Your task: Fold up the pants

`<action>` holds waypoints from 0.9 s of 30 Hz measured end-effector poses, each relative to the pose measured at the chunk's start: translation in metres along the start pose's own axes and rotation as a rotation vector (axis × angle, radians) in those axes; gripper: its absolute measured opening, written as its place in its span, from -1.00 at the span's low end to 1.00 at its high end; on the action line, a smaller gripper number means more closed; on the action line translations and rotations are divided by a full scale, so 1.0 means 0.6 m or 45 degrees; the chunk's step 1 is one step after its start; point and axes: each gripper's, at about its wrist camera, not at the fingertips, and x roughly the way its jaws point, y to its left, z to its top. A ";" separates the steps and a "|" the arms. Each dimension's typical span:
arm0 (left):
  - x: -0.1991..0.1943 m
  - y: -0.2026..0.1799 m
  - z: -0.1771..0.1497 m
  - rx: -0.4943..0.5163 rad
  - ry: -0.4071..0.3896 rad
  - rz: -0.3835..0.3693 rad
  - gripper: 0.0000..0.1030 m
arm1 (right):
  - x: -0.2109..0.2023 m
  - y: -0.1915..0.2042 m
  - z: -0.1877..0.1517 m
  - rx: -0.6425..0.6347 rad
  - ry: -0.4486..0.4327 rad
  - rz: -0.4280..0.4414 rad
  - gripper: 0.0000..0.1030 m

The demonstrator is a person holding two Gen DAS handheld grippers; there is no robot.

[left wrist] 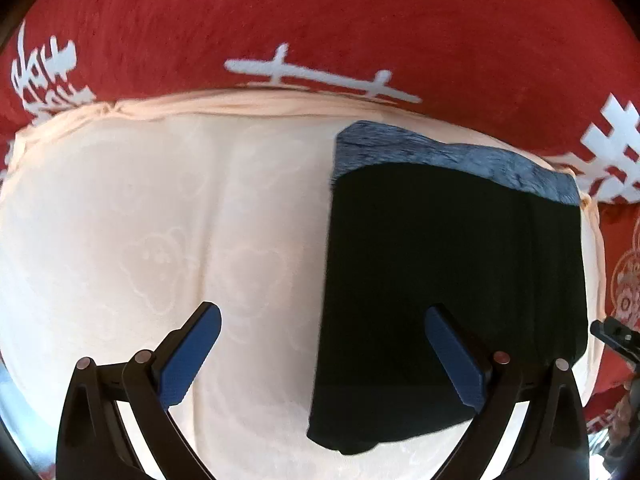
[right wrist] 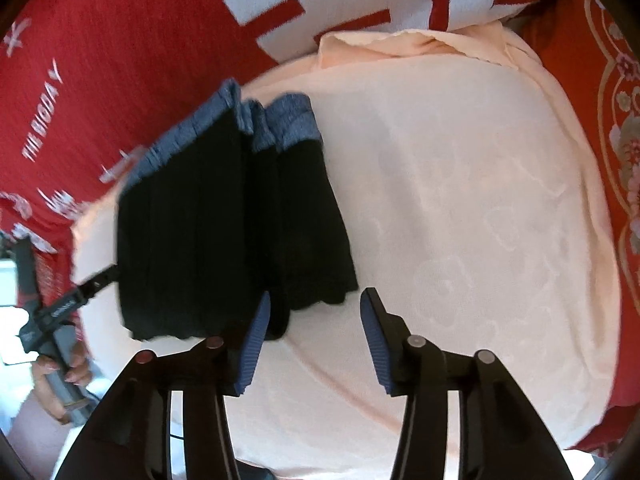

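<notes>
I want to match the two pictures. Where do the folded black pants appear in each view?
Left wrist view: the black pants lie right of centre on the cream towel, blue-grey waistband at the top.
Right wrist view: the pants lie left of centre, waistband at the upper left.
Shared landmark: the red blanket with white characters behind the towel.

Under your work lies a pale peach towel (left wrist: 160, 216), spread flat, with faint bear-shaped motifs woven into it; its far edge is bunched into a rolled seam, and in your right wrist view one far corner is folded over on itself. Beneath the towel you have a red blanket (left wrist: 320, 12) printed with white characters and snowflake-like figures, plus small white lettering at the left of that view. At the right edge, a red cloth with floral ornament (right wrist: 624, 120).
</notes>
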 end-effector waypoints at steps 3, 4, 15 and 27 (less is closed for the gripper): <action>0.014 0.012 0.008 -0.030 0.038 -0.015 0.98 | -0.010 -0.014 0.013 0.047 -0.035 0.104 0.44; 0.019 0.013 0.011 -0.035 0.047 -0.033 0.98 | -0.009 -0.015 0.018 0.046 -0.034 0.125 0.45; 0.058 0.027 0.042 0.012 0.137 -0.272 0.98 | 0.063 -0.010 0.072 -0.055 0.153 0.164 0.56; 0.121 0.040 0.072 0.034 0.143 -0.515 0.98 | 0.100 -0.025 0.112 -0.124 0.188 0.330 0.59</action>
